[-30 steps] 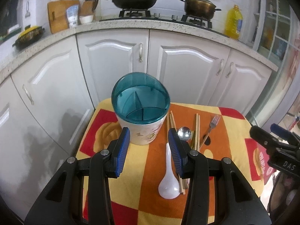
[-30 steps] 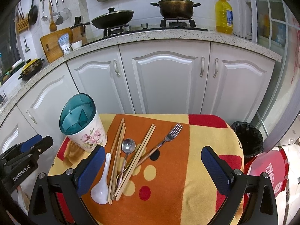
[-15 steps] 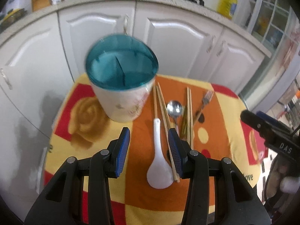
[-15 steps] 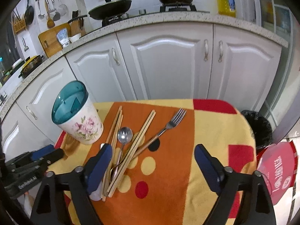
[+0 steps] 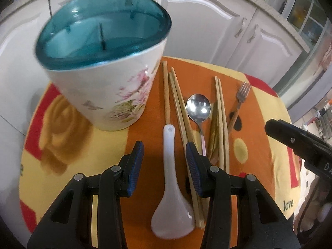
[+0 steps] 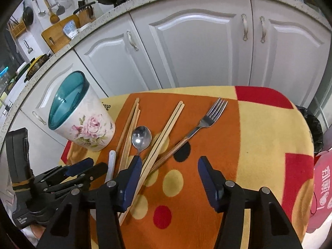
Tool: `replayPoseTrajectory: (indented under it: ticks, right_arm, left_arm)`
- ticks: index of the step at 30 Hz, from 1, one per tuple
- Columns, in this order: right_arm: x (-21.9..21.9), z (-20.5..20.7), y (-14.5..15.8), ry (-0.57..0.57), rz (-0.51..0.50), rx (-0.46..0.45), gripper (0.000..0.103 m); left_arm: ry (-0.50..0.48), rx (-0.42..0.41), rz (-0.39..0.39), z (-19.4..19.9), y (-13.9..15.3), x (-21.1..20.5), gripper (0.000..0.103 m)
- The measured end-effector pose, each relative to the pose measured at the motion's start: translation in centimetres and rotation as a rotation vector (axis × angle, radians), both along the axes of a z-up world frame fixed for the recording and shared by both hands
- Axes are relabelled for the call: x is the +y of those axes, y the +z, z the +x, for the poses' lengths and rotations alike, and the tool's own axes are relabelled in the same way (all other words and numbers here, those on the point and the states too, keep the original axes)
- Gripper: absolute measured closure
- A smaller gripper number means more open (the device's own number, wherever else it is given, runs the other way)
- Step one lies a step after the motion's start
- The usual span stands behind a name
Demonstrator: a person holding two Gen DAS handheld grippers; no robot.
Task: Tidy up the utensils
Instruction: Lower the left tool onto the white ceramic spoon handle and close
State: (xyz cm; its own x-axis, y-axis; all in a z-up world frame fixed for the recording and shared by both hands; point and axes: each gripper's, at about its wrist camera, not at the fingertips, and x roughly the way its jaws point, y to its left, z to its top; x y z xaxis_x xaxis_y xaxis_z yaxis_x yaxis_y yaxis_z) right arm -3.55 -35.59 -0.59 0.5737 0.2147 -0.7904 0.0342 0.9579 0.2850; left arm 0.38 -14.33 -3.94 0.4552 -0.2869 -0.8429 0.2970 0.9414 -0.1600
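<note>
A floral utensil holder (image 5: 108,95) with a teal divided insert stands at the table's left; it also shows in the right wrist view (image 6: 83,120). Beside it lie a white ceramic spoon (image 5: 172,186), wooden chopsticks (image 5: 178,108), a metal spoon (image 5: 198,108) and a fork (image 5: 238,105). My left gripper (image 5: 165,161) is open, its fingers on either side of the white spoon's handle, just above it. My right gripper (image 6: 170,178) is open and empty, low over the cloth near the fork's handle (image 6: 172,151) and the chopsticks (image 6: 164,132).
The small table wears a yellow, orange and red cloth (image 6: 259,124). White cabinet doors (image 6: 197,47) stand close behind it. A black bin (image 6: 315,128) is at the right of the table. The right gripper's body (image 5: 298,141) shows at the left view's right edge.
Both grippers have come down and forward toward the table. My left gripper now straddles the white spoon's handle. My right gripper has narrowed a little and moved closer to the fork and chopsticks.
</note>
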Motion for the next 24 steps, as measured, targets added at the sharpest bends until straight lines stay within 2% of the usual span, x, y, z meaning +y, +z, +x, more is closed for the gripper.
replayPoseTrajectory:
  ticks: [3, 6, 9, 13, 15, 20, 24]
  right_arm:
    - [-0.2, 1.4, -0.5, 0.02, 0.016, 0.011, 0.054]
    - [-0.2, 2.5, -0.8, 0.033, 0.026, 0.013, 0.055]
    - [-0.3, 3.3, -1.1, 0.04, 0.037, 0.019, 0.056]
    - [-0.2, 4.0, -1.8, 0.055, 0.049, 0.034, 0.062]
    - [-0.1, 4.4, -2.1, 0.066, 0.05, 0.044, 0.069]
    - [0.2, 6.0, -2.9, 0.079, 0.052, 0.064, 0.07]
    - [0.3, 7.6, -3.5, 0.083, 0.044, 0.088, 0.07]
  left_arm:
    - [0.002, 0.008, 0.017, 0.8, -0.8, -0.7, 0.067]
    - [0.006, 0.027, 0.03, 1.3, -1.7, -0.8, 0.077]
    - [0.0, 0.015, 0.028, 1.4, -1.9, -0.9, 0.092]
    - [-0.018, 0.031, -0.02, 1.0, -1.4, -0.1, 0.092]
    - [-0.021, 0.044, -0.043, 0.5, -1.0, 0.7, 0.092]
    - [0.004, 0.047, -0.062, -0.4, 0.0, 3.0, 0.092]
    - [0.02, 0.033, -0.047, -1.2, 0.6, 4.1, 0.092]
